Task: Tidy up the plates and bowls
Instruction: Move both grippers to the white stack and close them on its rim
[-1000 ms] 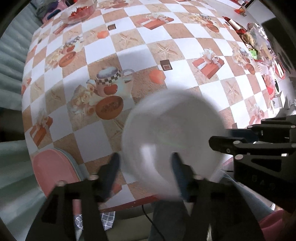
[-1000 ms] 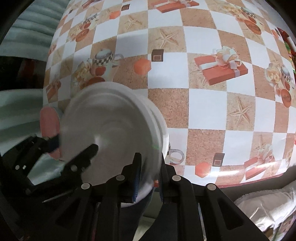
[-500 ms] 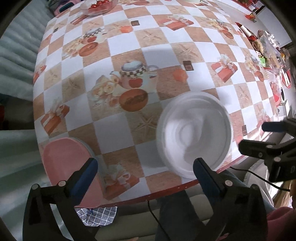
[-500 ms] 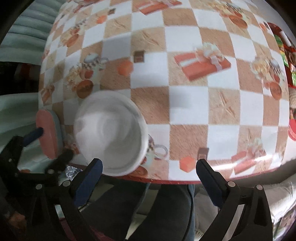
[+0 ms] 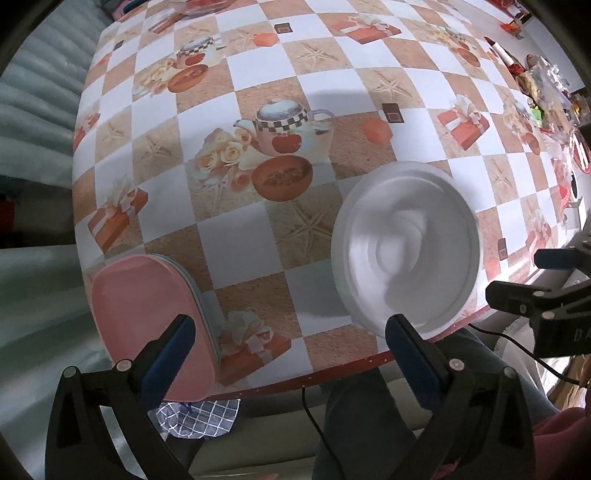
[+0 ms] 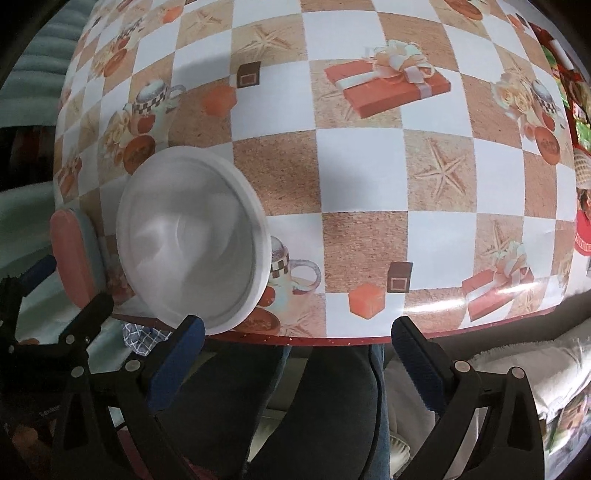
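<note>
A stack of white bowls (image 5: 406, 251) (image 6: 192, 236) sits near the front edge of the checkered tablecloth (image 5: 236, 236) (image 6: 362, 177). Left of it a pink oval plate (image 5: 147, 325) (image 6: 68, 254) lies on a pale blue one at the table's corner. My left gripper (image 5: 288, 347) hangs above the front edge, open, its right finger just in front of the bowls' near rim and nothing between its pads. My right gripper (image 6: 295, 354) is open too, right of the bowls, with only the table edge and a person's legs showing in its gap.
A person's legs (image 6: 317, 406) in dark trousers are below the table edge, with a checked cloth (image 5: 199, 413) by them. Snack packets and small items (image 5: 546, 96) crowd the far right of the table. A glass bowl with red fruit (image 5: 199, 5) stands at the far end.
Both grippers were shut on the white bowl while it was lowered onto the stack. Both have let go and opened wide. The left gripper has drifted left, bringing the pink plate into view.
</note>
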Motion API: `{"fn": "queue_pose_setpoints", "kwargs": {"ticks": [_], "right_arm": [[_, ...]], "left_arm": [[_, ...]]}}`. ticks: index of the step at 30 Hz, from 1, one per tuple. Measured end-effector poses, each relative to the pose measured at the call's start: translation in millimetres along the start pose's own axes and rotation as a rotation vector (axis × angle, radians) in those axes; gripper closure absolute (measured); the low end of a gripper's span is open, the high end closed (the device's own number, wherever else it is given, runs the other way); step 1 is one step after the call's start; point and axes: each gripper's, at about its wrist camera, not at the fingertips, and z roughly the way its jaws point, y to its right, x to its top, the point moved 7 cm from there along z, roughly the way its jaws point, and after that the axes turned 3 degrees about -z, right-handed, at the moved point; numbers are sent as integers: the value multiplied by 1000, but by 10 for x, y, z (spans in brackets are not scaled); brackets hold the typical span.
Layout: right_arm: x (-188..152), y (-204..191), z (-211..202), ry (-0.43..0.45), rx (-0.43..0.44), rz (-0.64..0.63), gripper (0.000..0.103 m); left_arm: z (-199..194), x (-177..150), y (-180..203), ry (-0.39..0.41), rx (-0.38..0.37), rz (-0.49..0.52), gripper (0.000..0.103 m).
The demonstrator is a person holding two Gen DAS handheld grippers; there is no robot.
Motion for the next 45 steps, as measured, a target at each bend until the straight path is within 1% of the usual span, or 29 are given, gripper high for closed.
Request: {"fn": "queue_pose_setpoints", "kwargs": {"ticks": [4, 11, 22, 26, 31, 37, 41, 45], "right_arm": [[1, 37, -9, 0, -5, 10, 2], [-33, 103, 23, -16, 20, 34, 2], [-67, 129, 112, -31, 34, 62, 2], [-17, 144, 86, -17, 44, 79, 1], [132, 134, 52, -4, 47, 77, 2], [213, 54, 95, -8, 41, 69, 2], [277, 29, 151, -6, 40, 76, 2], [401, 22, 244, -1, 33, 85, 2]], "left_arm": [[3, -5, 14, -1, 0, 1, 0], [36, 11, 30, -12, -4, 10, 0], [122, 69, 63, -38, -22, 1, 0], [154, 95, 116, -47, -31, 13, 0], [196, 179, 170, -47, -17, 21, 0], [305, 271, 230, -60, -12, 10, 0], [396, 349, 264, -56, -20, -20, 0], [565, 373, 274, -55, -13, -35, 0]]}}
